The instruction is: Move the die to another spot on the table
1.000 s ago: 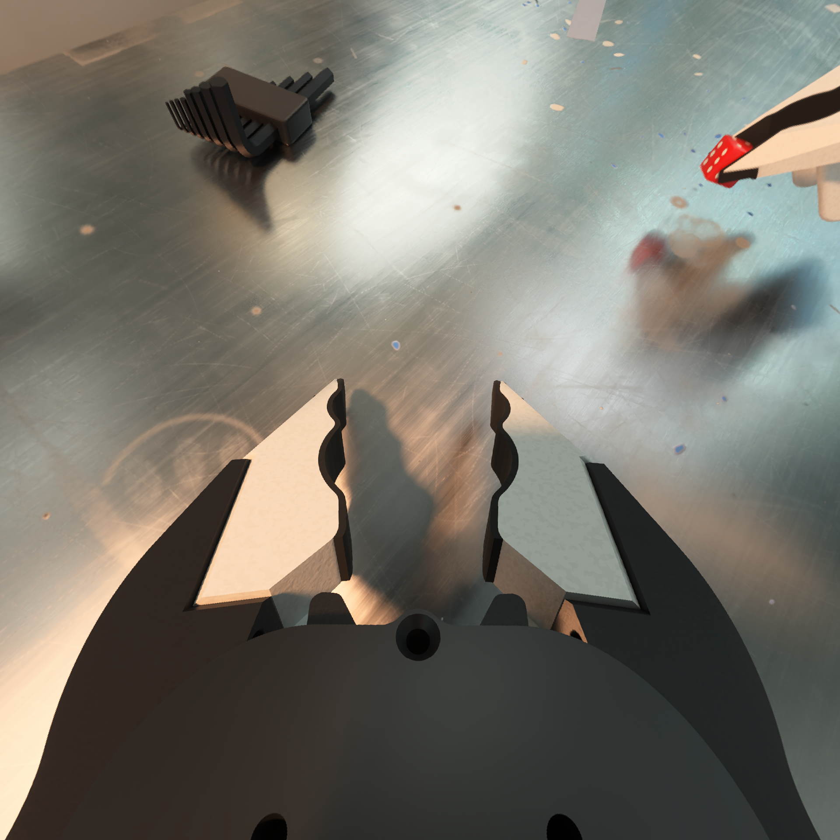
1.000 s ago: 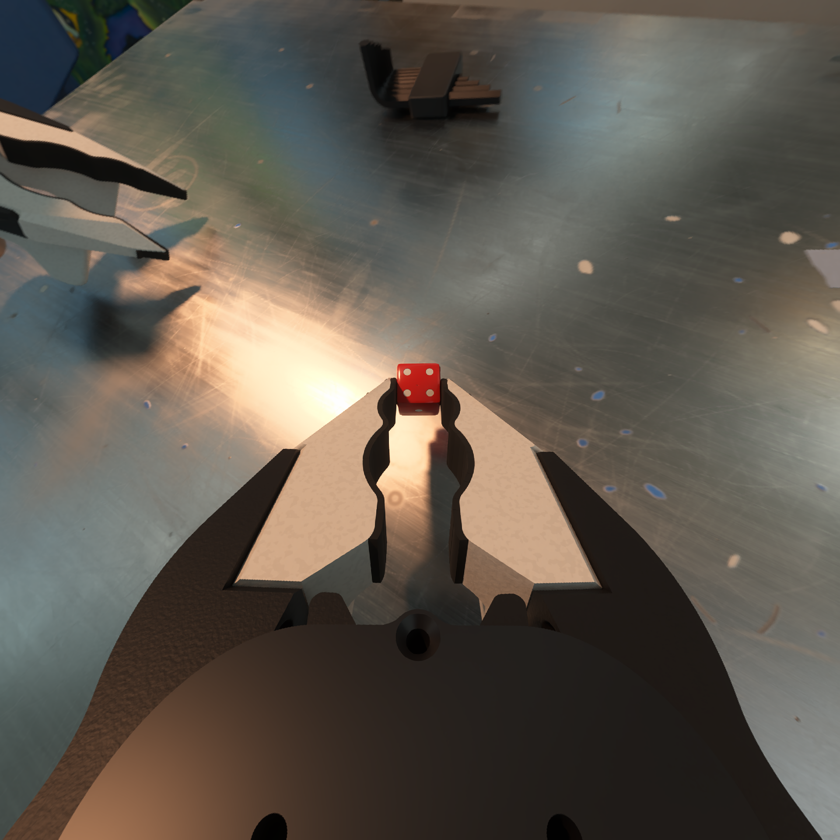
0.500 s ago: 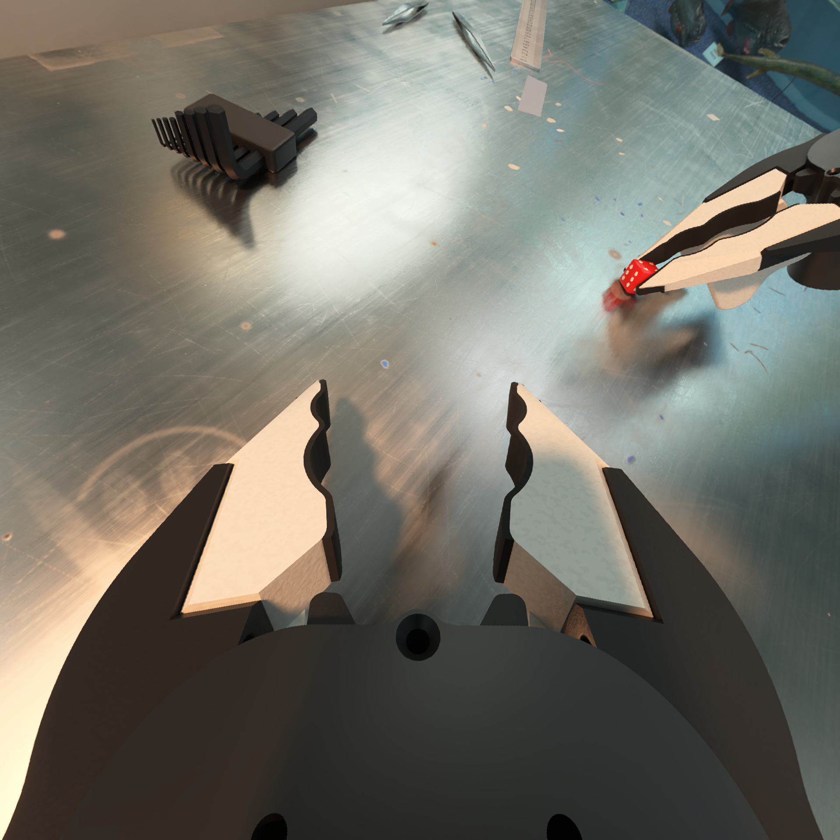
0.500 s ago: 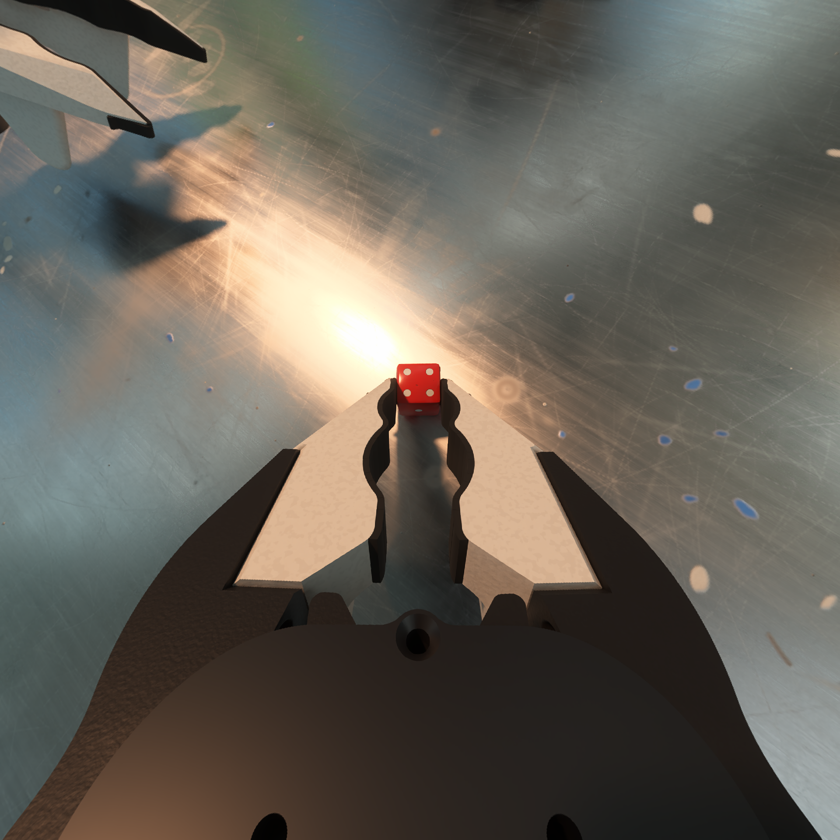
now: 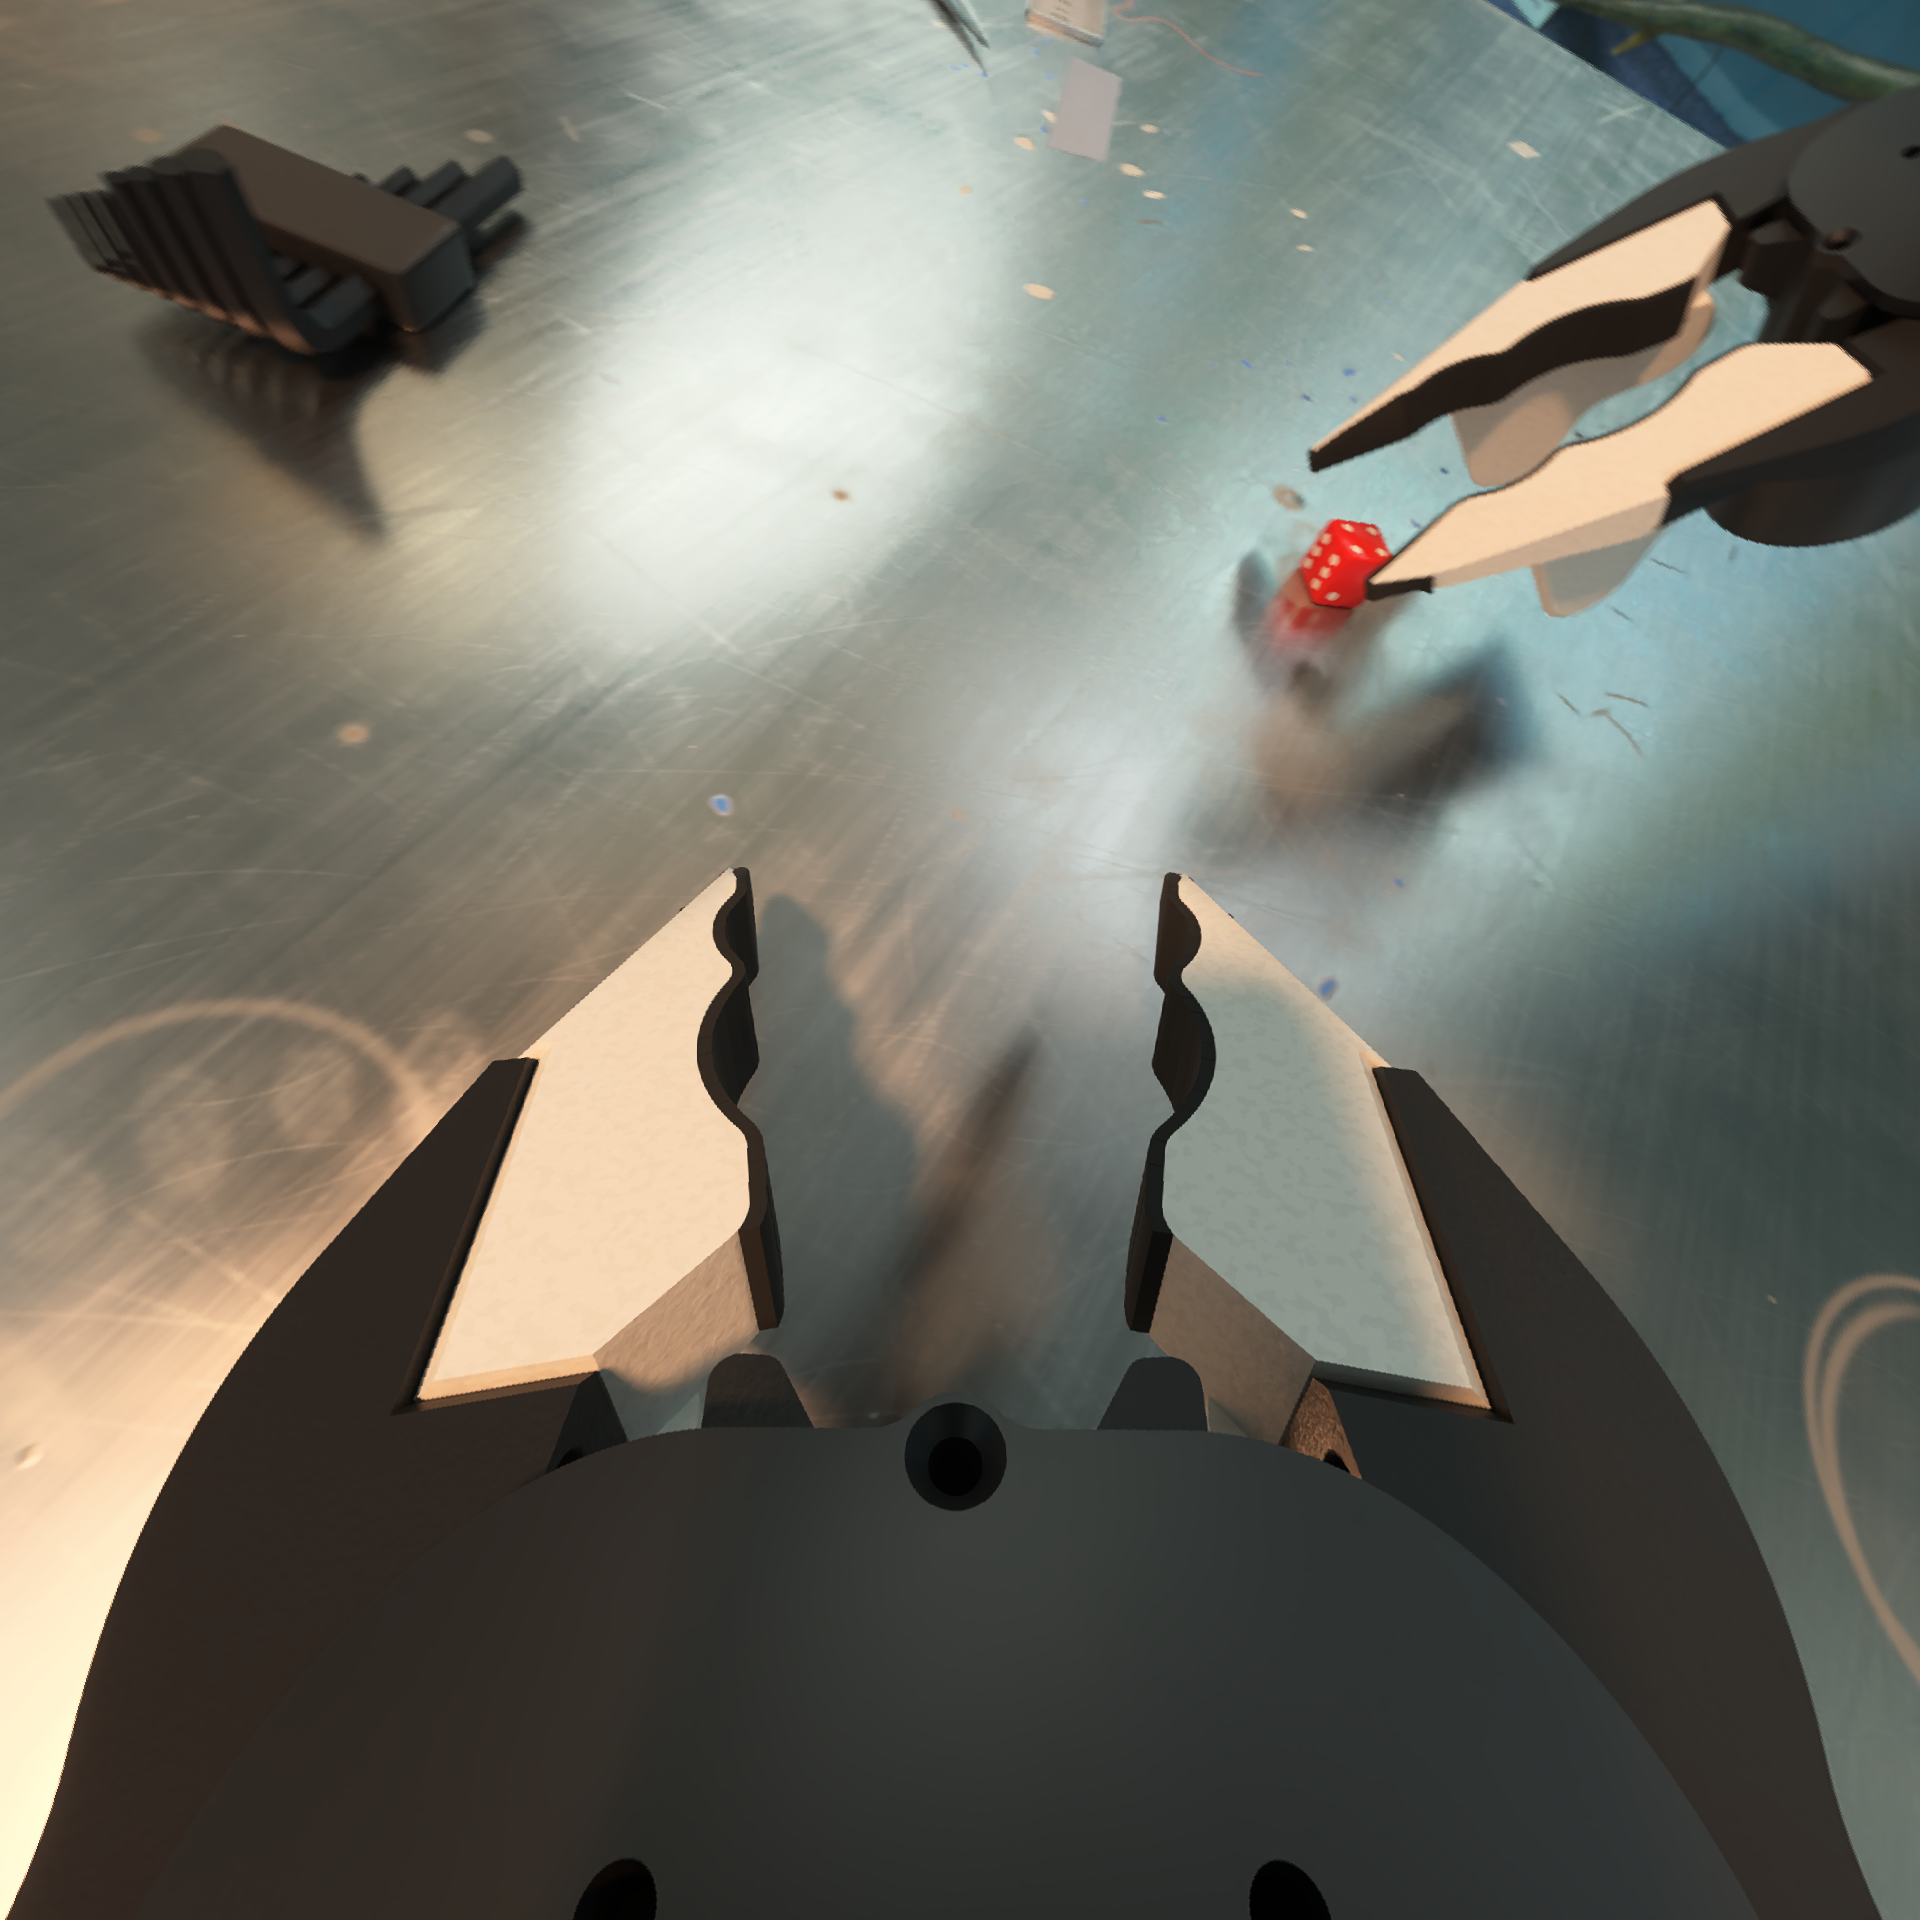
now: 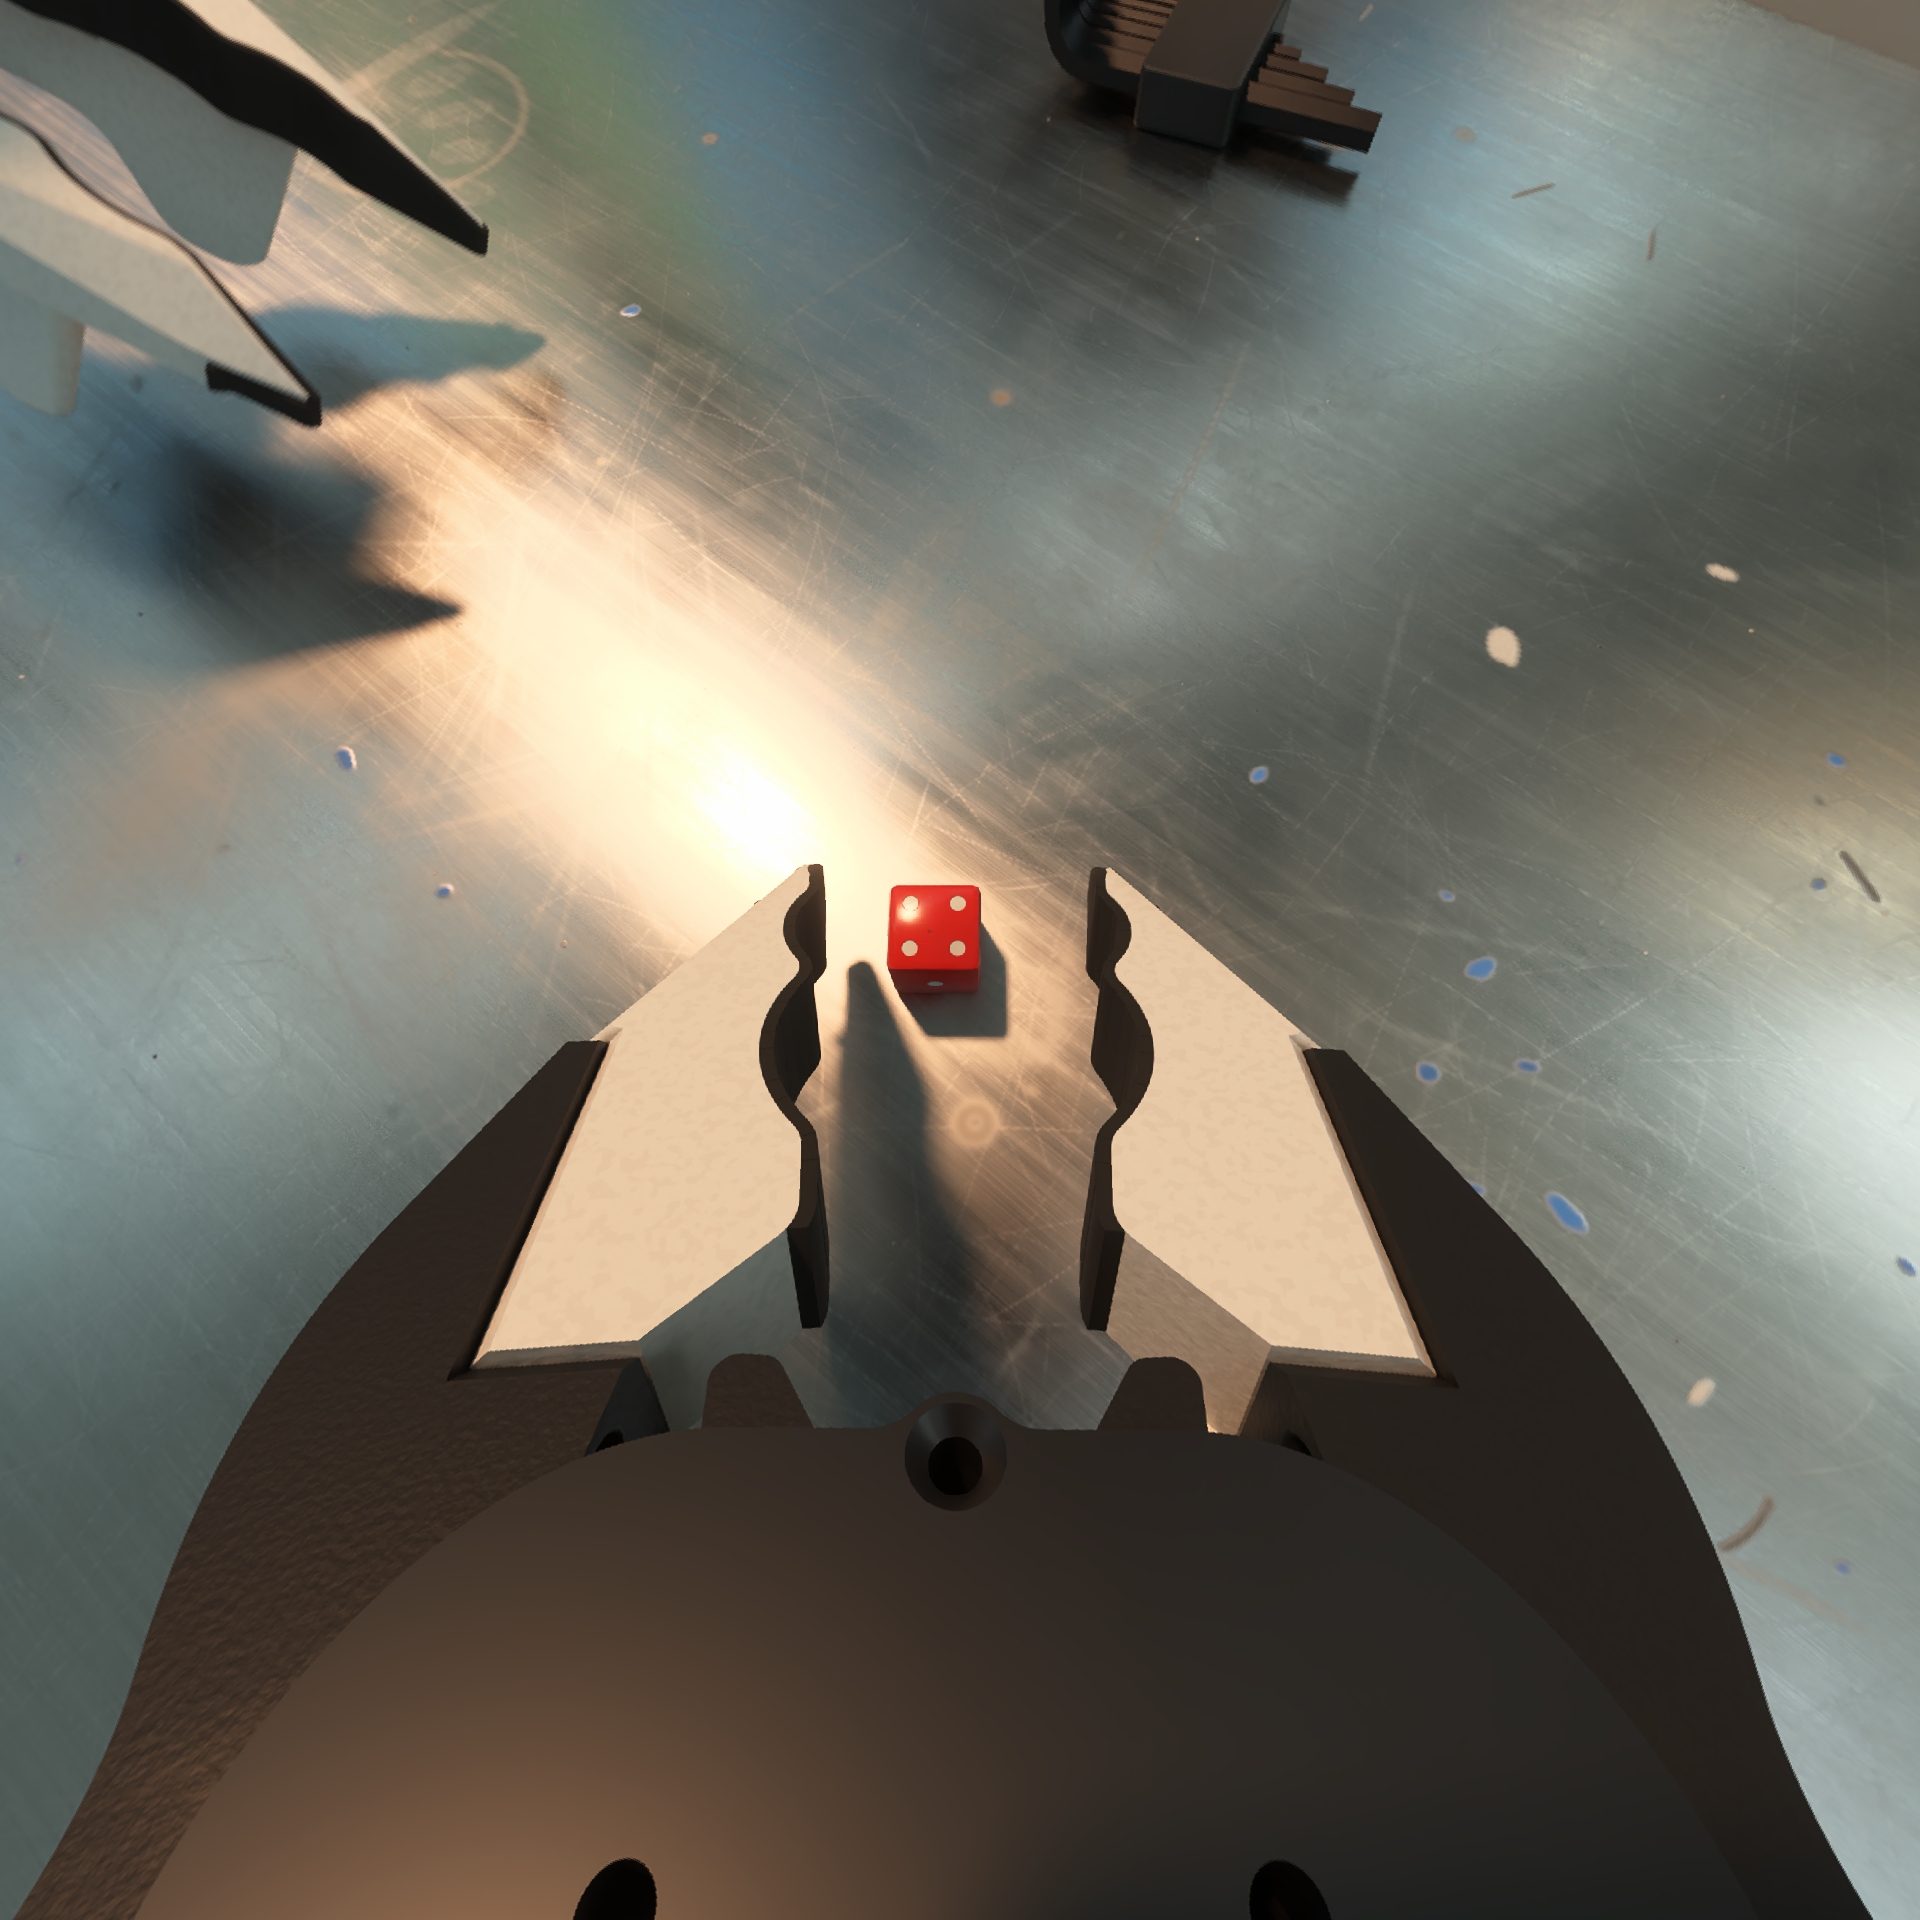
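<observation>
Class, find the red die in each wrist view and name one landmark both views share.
Left wrist view: die right of centre, by the right tongs.
Right wrist view: die central, between the open tips.
Shared landmark: black hex key set.

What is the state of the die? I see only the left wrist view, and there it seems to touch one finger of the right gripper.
Observer: In the right wrist view, the die touches neither finger of the right gripper; a gap shows on each side.
Operator: Is it lifted?
Observer: No. Its shadow meets its base, so it rests on the table.
Operator: Is it centred between the fingers?
Observer: Not quite. It sits nearer the finger on the picture's left.
</observation>
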Motion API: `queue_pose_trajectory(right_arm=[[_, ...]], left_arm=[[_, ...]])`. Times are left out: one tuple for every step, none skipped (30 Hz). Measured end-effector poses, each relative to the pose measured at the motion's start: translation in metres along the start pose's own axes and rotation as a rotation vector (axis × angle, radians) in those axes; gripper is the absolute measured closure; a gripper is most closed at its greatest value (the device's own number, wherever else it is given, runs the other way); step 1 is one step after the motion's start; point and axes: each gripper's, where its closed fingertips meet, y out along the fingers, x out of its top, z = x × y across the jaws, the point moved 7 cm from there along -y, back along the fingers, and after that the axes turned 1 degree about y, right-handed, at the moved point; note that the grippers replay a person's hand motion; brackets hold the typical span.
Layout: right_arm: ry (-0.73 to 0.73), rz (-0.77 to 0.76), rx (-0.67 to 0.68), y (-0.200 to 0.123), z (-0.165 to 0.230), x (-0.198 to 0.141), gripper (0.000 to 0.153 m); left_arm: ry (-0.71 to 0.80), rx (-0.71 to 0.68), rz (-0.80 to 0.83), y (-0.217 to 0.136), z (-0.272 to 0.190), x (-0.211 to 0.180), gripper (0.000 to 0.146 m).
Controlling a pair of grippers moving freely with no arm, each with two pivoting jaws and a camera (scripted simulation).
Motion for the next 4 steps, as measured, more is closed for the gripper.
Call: queue_pose_trajectory(right_arm=[[0.0, -0.002, 0.001, 0.0, 0.0, 0.0, 0.102], [0.001, -0.004, 0.001, 0.0, 0.0, 0.001, 0.102], [0.001, -0.007, 0.0, -0.001, 0.0, 0.001, 0.102], [0.001, -0.008, 0.0, -0.001, 0.0, 0.001, 0.102]], left_arm=[[0.006, -0.013, 0.003, 0.001, -0.005, -0.001, 0.068], [0.022, -0.03, 0.011, 0.002, -0.011, -0.001, 0.068], [0.057, -0.044, 0.025, 0.003, -0.016, -0.002, 0.068], [0.107, -0.042, 0.046, 0.005, -0.02, -0.003, 0.07]])
